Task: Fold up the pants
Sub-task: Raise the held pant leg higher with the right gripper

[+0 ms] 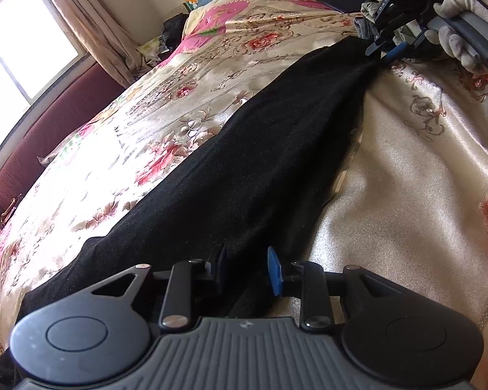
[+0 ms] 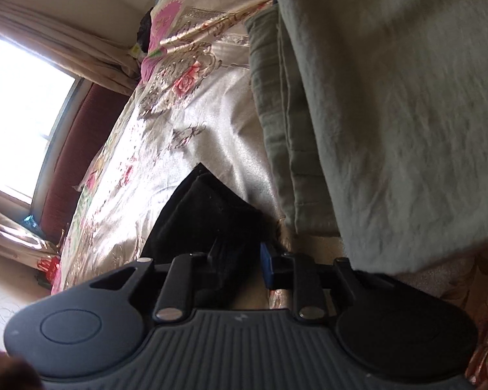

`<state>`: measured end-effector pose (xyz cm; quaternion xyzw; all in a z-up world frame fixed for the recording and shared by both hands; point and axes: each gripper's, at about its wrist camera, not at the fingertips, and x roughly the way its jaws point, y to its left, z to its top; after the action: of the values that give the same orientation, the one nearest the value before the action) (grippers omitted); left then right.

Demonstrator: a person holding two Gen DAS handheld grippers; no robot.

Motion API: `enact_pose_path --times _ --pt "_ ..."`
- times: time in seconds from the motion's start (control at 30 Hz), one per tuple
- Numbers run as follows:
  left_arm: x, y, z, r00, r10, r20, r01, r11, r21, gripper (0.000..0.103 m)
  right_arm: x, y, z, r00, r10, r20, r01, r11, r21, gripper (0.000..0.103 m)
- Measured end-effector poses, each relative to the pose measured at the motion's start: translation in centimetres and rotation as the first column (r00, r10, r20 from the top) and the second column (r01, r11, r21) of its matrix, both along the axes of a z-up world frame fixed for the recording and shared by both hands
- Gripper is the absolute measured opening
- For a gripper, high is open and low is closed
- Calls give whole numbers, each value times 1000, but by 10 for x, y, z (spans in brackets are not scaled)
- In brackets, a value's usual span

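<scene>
While the black pants lie stretched along the flowered bedspread, the left gripper has its jaws partly closed on cloth at the near end, and the right gripper pinches the far end. Seen in its own camera, the right gripper has dark fabric bunched between jaws that stand somewhat apart. The garment's long axis runs straight from one pair of jaws to the other, narrowing toward the right, so I judge an uneven pull could slip the loosely held cloth and skew the fold.
</scene>
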<state>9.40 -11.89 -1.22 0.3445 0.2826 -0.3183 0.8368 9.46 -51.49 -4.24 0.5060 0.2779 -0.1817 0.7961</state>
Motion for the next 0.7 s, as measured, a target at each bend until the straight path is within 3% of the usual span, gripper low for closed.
enact_pose_path --times 0.13,0.23,0.4,0.5,0.53,0.7 --pt "0 -1 -1 1000 -5 2 5 1000 6 45 7 -3 0 999 -34 12 34 999 -10 26" --pt "1 -2 -1 1000 -5 -1 5 1000 0 45 7 7 12 1000 -1 -5 1 994 -106 19" --pt "2 -4 -3 1000 -8 1 8 1000 -5 45 11 11 25 999 40 -36 -46 981 -187 18" --pt "2 -5 -2 1000 -7 1 7 1000 -7 45 16 11 29 998 56 -15 -58 981 -183 15" --pt "2 -4 -2 1000 -8 0 8 1000 -7 46 19 12 30 998 64 -11 -65 981 -184 19" --pt "3 -4 -2 1000 -7 10 7 1000 0 50 35 15 19 992 101 -72 -113 977 -182 20"
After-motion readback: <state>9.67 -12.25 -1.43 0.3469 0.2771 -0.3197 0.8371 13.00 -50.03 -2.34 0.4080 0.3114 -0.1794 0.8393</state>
